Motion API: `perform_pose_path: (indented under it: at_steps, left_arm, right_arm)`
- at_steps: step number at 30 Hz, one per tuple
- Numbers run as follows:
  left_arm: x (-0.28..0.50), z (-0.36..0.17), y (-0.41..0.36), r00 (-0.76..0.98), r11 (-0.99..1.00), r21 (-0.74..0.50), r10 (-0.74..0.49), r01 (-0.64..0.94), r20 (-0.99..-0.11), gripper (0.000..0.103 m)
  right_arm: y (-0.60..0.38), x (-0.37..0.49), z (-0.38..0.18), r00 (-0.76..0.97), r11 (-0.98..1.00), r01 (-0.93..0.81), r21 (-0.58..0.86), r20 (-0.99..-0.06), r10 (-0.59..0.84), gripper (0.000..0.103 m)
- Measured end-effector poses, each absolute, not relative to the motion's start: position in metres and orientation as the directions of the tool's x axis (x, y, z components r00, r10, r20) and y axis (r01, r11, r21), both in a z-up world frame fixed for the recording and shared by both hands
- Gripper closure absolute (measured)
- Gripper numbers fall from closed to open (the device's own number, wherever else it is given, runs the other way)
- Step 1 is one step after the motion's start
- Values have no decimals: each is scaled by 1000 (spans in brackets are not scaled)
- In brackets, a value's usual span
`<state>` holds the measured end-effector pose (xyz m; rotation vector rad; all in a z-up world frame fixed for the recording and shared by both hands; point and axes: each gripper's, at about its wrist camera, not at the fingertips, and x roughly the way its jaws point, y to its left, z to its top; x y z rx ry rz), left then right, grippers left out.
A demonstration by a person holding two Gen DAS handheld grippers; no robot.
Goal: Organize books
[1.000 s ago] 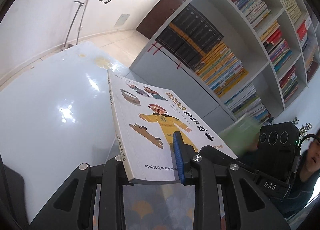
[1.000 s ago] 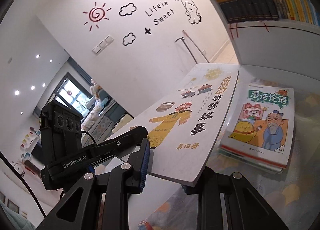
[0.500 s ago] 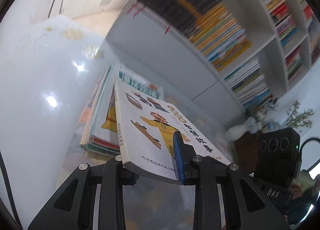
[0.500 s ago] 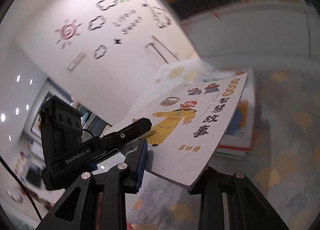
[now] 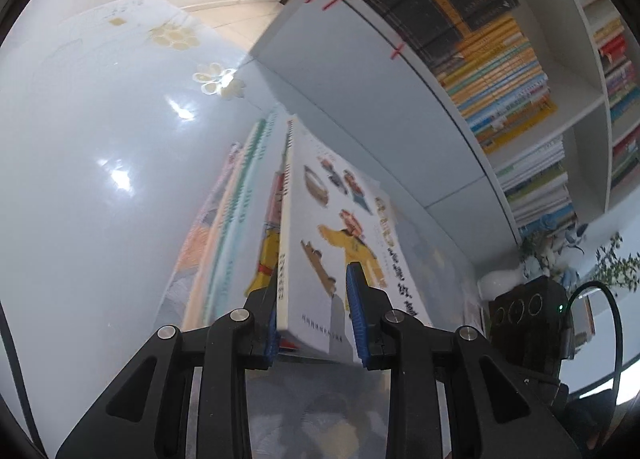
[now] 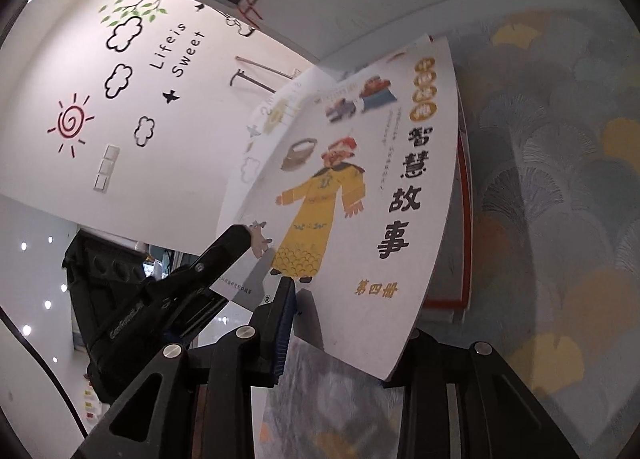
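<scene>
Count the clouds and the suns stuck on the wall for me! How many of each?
Clouds: 3
Sun: 1
Total: 4

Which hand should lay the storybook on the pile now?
Probably left. The left gripper is shut on the storybook, right above the pile. The right gripper has just been opening its jaws, with the book loose between them.
</scene>
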<state>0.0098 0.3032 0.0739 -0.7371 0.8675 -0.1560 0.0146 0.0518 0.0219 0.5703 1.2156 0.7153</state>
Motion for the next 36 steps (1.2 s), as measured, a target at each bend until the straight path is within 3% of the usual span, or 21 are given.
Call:
perform_pose_path:
  at_steps: [8, 12, 18, 20, 24, 36]
  left_arm:
    - [-16, 64, 306, 631, 736, -630, -369, -249, -682, 78]
    - [-43, 65, 322, 646, 695, -631, -311, -345, -697, 75]
    - [-60, 90, 303, 636, 803, -507, -219, -313, -740, 69]
    - [-58, 95, 285, 623, 816, -508, -250, -277, -741, 68]
    - [-40, 98, 227, 551, 834, -523, -357, -176, -755, 66]
    - [-39, 110, 28, 367, 827, -536, -557, 167, -745, 66]
  right_arm:
    - [64, 26, 17, 136, 674, -208, 709, -662, 737, 60]
    - [69, 23, 20, 55, 655, -208, 727, -660, 750, 44]
    - [49, -24, 12, -64, 599, -181, 780, -617, 784, 44]
    - [28, -40, 13, -50, 611, -165, 774, -625, 779, 44]
    - [-21, -58, 29, 89, 736, -189, 650, -735, 672, 44]
    - [-214, -115, 23, 337, 761, 138, 633, -753, 565, 44]
